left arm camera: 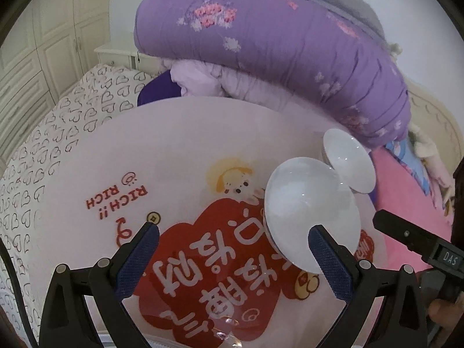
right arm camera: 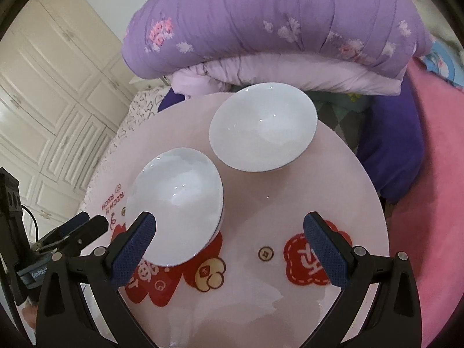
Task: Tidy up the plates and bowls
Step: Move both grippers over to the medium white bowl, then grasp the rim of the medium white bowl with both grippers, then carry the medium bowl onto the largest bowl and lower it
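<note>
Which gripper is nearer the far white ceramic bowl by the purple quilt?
Right. The right gripper has the far white ceramic bowl ahead, beyond the near white bowl. The left gripper sits farther back, leftward, with that near bowl between.

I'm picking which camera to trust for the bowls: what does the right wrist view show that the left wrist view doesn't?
Only the right wrist view shows the far bowl whole, its inside open to view, and the left gripper beside the table. Only the left shows the whole "RICH" print and the heart-patterned sheet. Both show the near bowl, the pink round table and the purple quilt.
</note>
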